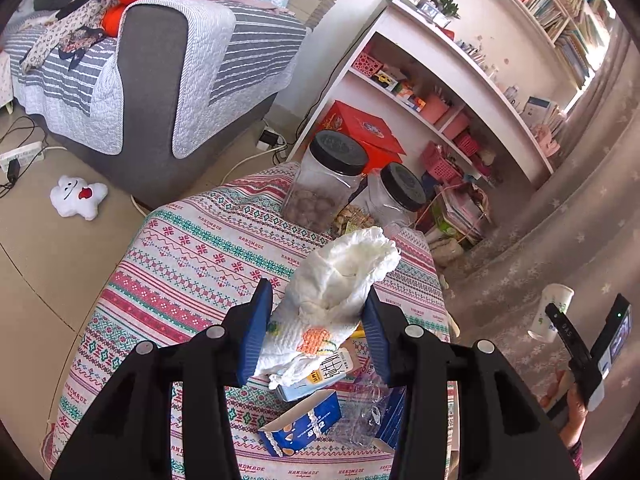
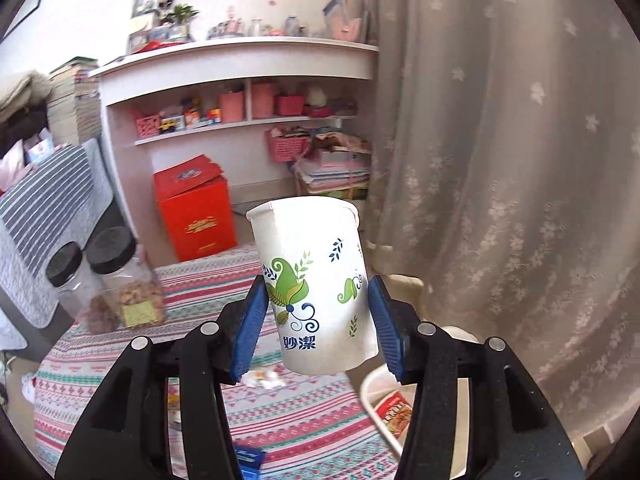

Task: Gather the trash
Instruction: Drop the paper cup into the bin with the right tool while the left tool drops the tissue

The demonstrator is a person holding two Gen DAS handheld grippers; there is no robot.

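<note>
A: In your left wrist view, what do your left tongs hold?

B: A crumpled white paper towel with an orange print. Your blue pads sit on either side of it and it rises from between them, so they are closed on it. It hangs above the patterned tabletop.

A: What lies under it?

B: A milk carton, a torn blue box and a clear crushed plastic bottle, all close together on the cloth. Two black-lidded jars stand at the far edge. At the right edge you can see your right tongs with the paper cup.

A: And the right wrist view?

B: Your right tongs grip a paper cup printed with green leaves, one pad on each side, the cup slightly tilted, mouth up. It is off the tabletop, over its right edge. Just below at the right is a white bin with a red wrapper inside.
</note>
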